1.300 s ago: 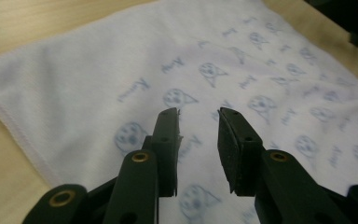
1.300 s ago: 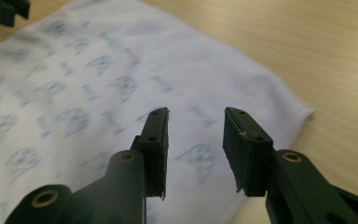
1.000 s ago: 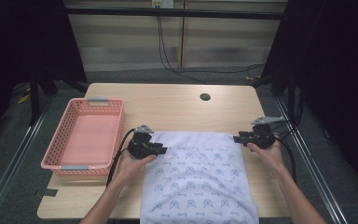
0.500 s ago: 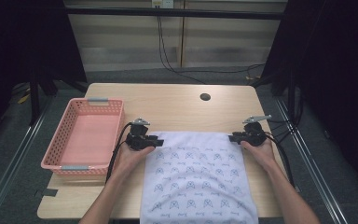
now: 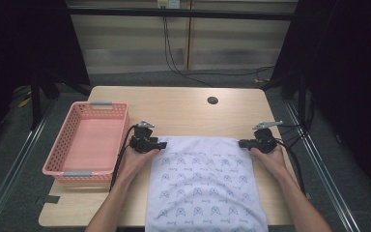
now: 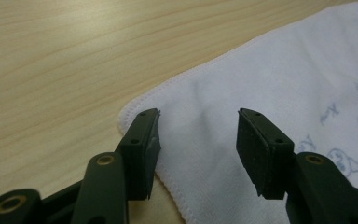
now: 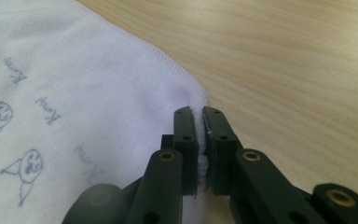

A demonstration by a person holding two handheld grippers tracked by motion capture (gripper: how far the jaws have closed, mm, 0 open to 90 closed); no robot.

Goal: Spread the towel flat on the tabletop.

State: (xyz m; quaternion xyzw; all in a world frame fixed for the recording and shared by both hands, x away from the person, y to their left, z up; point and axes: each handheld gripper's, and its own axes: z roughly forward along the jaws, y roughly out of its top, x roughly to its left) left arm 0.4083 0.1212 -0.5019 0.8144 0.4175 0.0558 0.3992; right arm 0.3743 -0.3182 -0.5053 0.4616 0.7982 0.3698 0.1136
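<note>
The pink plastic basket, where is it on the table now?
In the high view, the pink plastic basket sits at the left side of the wooden table, just left of the left gripper and the white printed towel.

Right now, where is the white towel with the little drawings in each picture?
High view: the towel lies at bottom middle of the table, running off the near edge.
Left gripper view: it takes up the right side, one corner between the open jaws of the left gripper.
Right gripper view: it covers the left side, its corner pinched by the right gripper.
Shared landmark: the blue drawings on the towel.
</note>
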